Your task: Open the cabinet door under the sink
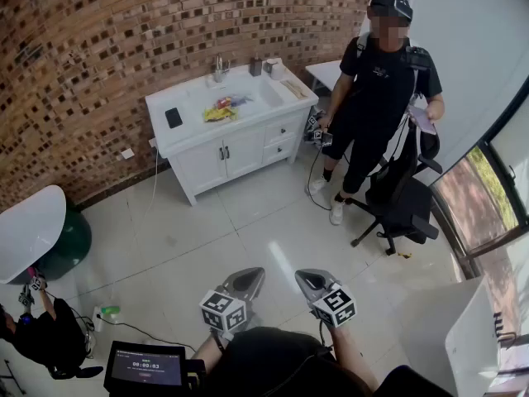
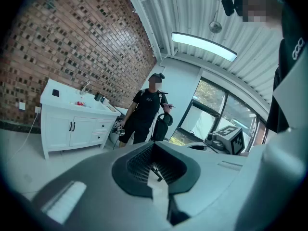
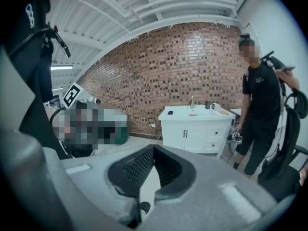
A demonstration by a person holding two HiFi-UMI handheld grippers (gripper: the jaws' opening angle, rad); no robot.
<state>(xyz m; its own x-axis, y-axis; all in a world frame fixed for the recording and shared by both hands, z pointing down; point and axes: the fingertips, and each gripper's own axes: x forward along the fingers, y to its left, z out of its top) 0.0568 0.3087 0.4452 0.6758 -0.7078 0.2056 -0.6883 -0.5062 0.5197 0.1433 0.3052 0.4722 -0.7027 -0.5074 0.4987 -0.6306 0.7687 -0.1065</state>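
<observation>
Both clenched, empty: left gripper [image 2: 154, 147], right gripper [image 3: 153, 149], well apart from cabinet door [image 1: 242, 154].

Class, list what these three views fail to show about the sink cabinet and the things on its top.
Inside of the cabinet: hidden in all views by its shut doors.
Colourful items on the top: too small in the head view to name.
Door handles: too small in the right gripper view to tell their shape.
</observation>
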